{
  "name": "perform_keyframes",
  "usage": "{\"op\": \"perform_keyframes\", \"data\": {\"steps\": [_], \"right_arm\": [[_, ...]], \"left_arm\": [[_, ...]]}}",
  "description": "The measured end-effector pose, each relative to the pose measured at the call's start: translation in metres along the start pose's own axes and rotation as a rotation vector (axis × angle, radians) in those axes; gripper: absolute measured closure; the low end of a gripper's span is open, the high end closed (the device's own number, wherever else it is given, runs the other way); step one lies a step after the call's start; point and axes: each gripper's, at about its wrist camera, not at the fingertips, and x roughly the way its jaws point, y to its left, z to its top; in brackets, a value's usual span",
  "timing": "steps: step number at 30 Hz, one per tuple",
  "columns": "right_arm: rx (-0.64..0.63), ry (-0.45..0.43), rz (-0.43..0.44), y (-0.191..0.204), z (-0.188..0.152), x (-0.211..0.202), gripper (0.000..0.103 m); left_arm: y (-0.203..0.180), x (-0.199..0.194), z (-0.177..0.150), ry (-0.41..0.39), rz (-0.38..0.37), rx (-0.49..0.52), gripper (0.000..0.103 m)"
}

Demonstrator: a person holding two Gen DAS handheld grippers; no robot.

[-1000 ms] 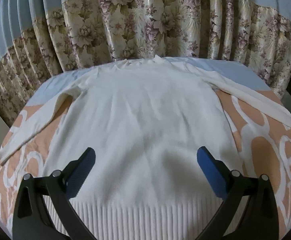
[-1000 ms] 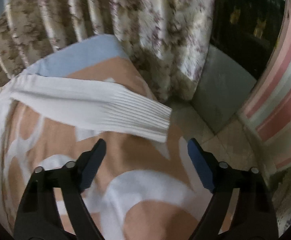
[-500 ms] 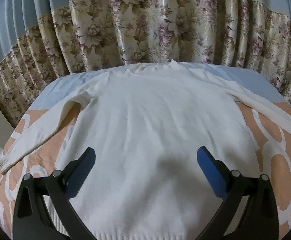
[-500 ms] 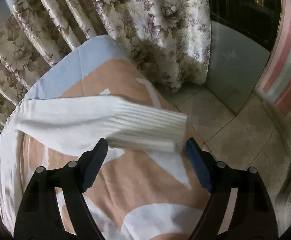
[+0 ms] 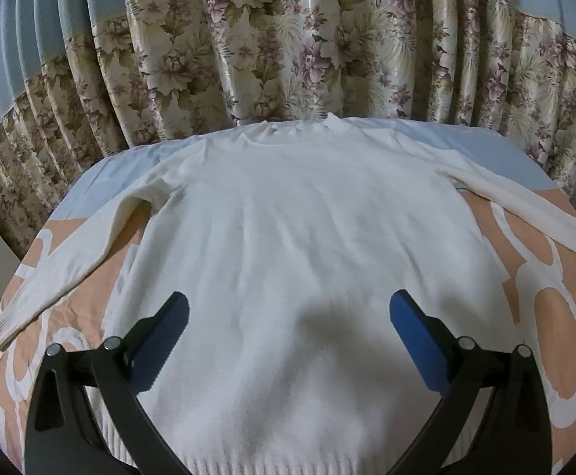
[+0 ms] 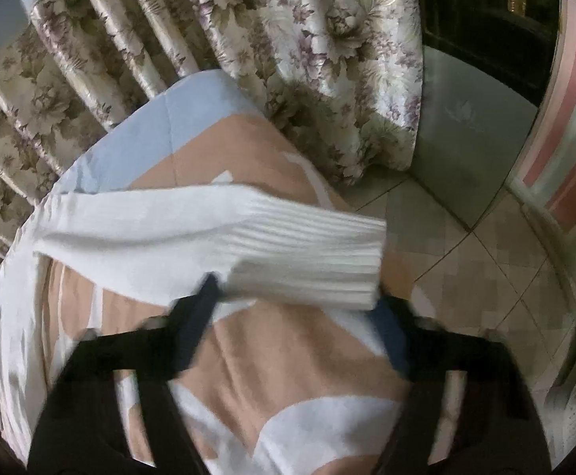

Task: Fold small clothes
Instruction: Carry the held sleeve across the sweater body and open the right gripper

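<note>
The left gripper (image 5: 288, 316) hung wide open above the ribbed hem of a soft white knit sweater (image 5: 307, 257), which lay flat, sleeves spread, on a bed cover (image 5: 557, 316) printed with peach and white loops. The right gripper (image 6: 295, 304), blurred, had its blue-padded fingers (image 6: 198, 316) spread at either side of the sweater's ribbed cuff (image 6: 311, 261); whether they touched the cuff could not be told. Beyond the bed hung pleated floral curtains (image 5: 307, 47); tiled floor (image 6: 466, 245) lay to the right.
</note>
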Motion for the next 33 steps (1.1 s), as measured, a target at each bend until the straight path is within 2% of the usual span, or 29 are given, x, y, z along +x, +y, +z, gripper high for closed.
{"op": "perform_keyframes", "data": {"steps": [1,3,4,5,11,16,24,33], "right_arm": [[-0.003,-0.007,-0.015,-0.001,0.002,0.001,0.065],[-0.014,-0.003,-0.028,-0.001,0.006,0.002,0.076],[-0.030,-0.010,-0.036,0.001,0.007,0.001,0.093],[-0.042,-0.018,-0.040,0.003,0.008,-0.001,0.095],[-0.123,-0.119,-0.047,0.025,0.010,-0.027,0.096],[-0.182,-0.146,-0.010,0.057,0.015,-0.040,0.096],[-0.281,-0.148,0.044,0.138,0.014,-0.037,0.096],[-0.368,-0.093,0.108,0.248,-0.003,-0.001,0.096]], "left_arm": [[0.000,0.000,0.000,-0.001,0.001,-0.002,0.002],[0.000,0.000,0.000,-0.001,0.003,-0.004,0.002],[0.000,0.001,0.000,-0.001,0.004,-0.006,0.002],[0.001,0.001,-0.001,0.000,0.003,-0.008,0.002],[0.003,0.003,-0.001,-0.005,0.003,-0.005,0.002],[0.016,0.017,0.010,0.003,0.023,-0.013,0.002],[0.057,0.050,0.037,0.022,0.065,-0.028,0.002],[0.113,0.079,0.051,0.031,0.080,-0.031,0.002]]}}
